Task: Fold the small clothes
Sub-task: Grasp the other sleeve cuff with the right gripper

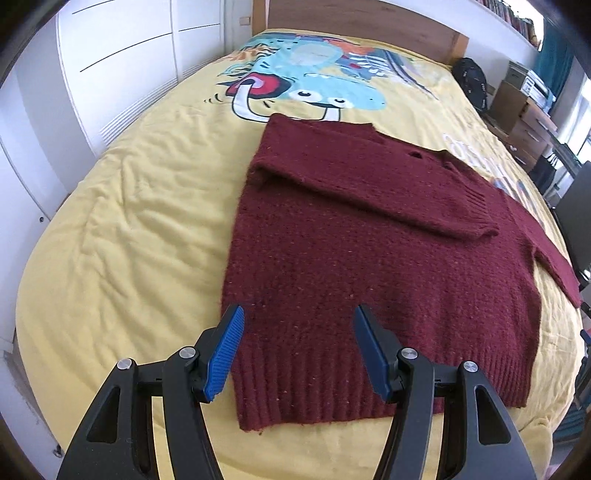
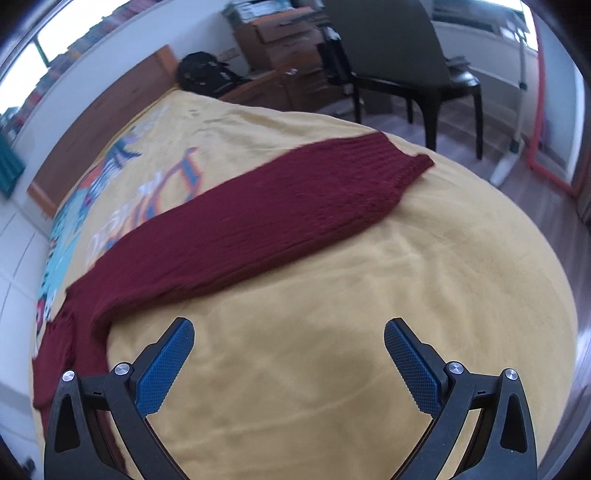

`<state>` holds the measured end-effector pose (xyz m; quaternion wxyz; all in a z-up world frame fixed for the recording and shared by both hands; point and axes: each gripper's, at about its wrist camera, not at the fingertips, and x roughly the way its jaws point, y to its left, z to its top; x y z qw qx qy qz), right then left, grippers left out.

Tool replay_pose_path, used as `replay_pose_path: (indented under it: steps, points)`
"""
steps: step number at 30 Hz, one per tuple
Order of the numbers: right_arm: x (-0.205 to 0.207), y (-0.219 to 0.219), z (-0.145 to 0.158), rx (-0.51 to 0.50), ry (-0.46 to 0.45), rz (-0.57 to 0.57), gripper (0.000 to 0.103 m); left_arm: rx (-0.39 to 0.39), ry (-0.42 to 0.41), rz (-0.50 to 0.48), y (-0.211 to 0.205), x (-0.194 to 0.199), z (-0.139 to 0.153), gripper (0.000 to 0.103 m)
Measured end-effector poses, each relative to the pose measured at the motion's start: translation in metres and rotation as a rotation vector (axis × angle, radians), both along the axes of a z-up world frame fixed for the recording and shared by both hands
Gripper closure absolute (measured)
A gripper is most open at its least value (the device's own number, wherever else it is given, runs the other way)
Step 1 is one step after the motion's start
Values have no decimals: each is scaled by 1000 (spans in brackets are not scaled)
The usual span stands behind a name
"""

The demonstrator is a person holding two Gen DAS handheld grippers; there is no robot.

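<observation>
A: Sweater point(image 1: 369, 240) status? where's it sitting

B: flat on the yellow bedspread point(image 1: 129, 221), toward the foot end and the bed's right-hand side. ribbed hem point(image 1: 332, 391) at the near edge. one sleeve point(image 1: 388, 192) is folded across the chest, cuff landing near the sweater's right side

A: other sleeve?

B: outstretched sleeve point(image 2: 258, 214) lies straight out across the bedspread toward the bed edge on the chair point(image 2: 399, 55) side, cuff point(image 2: 388, 162) close to that edge

A: left gripper?

B: left gripper point(image 1: 299, 347) jaws spread wide, holding nothing. hangs over the hem, near its left corner

A: right?

B: right gripper point(image 2: 288, 365) also wide open, nothing between the pads. it's over bare bedspread just beside the armpit of the outstretched sleeve, not touching the knit

A: anything else around

B: black backpack point(image 2: 207, 74) by the headboard point(image 1: 362, 33), wooden drawers point(image 2: 280, 40) behind the chair
</observation>
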<state>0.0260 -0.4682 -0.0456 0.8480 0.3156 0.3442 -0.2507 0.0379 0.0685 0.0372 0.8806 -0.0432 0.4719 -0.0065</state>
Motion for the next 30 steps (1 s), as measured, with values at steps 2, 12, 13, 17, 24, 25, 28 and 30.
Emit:
replay_pose_path:
  steps: [2,12,13,17,24,25,28,30]
  points:
    - [3,-15,-8,26,3,-24,0,9,5,5,2,2,-3,47]
    - [24,-63,-28,74,-24,-89,5,32,44,9,1,8,-22,47]
    - [26,-67,-29,71,-26,-93,6,38,47,9,1,8,-24,47]
    - [35,-80,-29,67,-35,-113,9,55,60,7,0,10,-30,47]
    - [45,-101,-33,60,-33,-182,47,64,75,15,3,15,-36,47]
    - [47,-102,-33,60,-30,-188,51,64,76,16,3,16,-37,47]
    - [54,-106,-32,56,-22,-181,71,63,86,22,5,17,-41,47]
    - [58,-107,-29,71,-36,-168,88,60,91,21,5,17,-44,47]
